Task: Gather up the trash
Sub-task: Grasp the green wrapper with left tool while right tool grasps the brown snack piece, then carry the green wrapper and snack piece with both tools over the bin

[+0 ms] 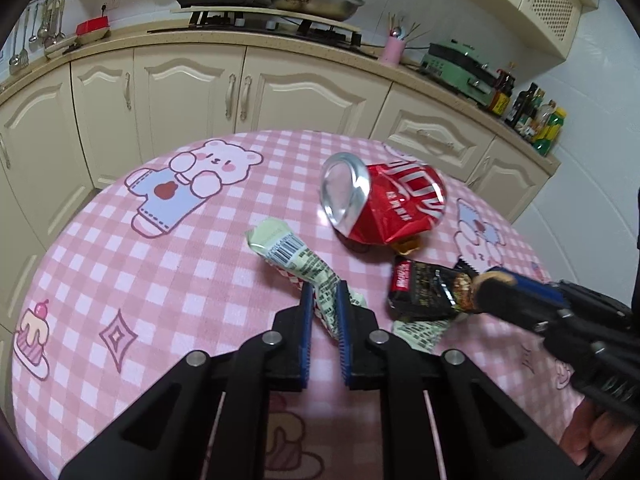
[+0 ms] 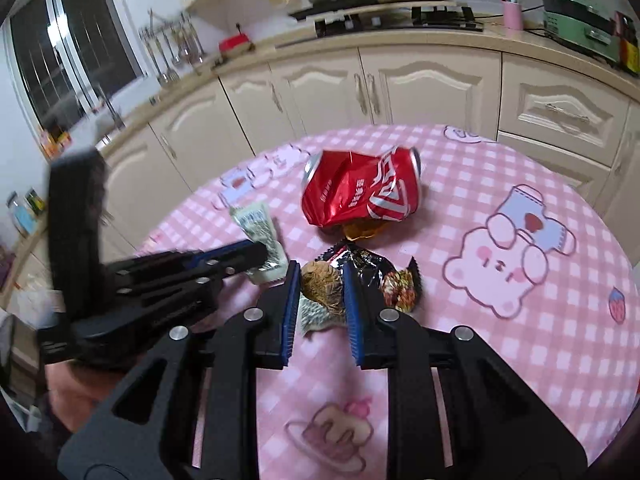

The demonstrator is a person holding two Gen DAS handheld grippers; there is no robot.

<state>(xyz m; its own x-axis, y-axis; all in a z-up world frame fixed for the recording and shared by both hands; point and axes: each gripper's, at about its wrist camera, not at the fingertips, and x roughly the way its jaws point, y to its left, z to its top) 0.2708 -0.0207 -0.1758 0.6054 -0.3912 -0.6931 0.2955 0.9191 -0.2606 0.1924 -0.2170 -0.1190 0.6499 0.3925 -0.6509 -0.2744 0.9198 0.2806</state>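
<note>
Left gripper (image 1: 325,300) angles down over the pink checked tablecloth (image 1: 120,248), jaws clamped on a pale green crumpled wrapper with barcode (image 1: 296,256). Right gripper (image 2: 320,280) tilts down likewise, pinching a black glossy snack wrapper (image 2: 368,264) together with a brown crumpled piece (image 2: 320,284). Crushed red drink can (image 1: 384,204) lies on the cloth just beyond both grippers, untouched, an orange scrap (image 1: 408,245) beneath its near edge.
</note>
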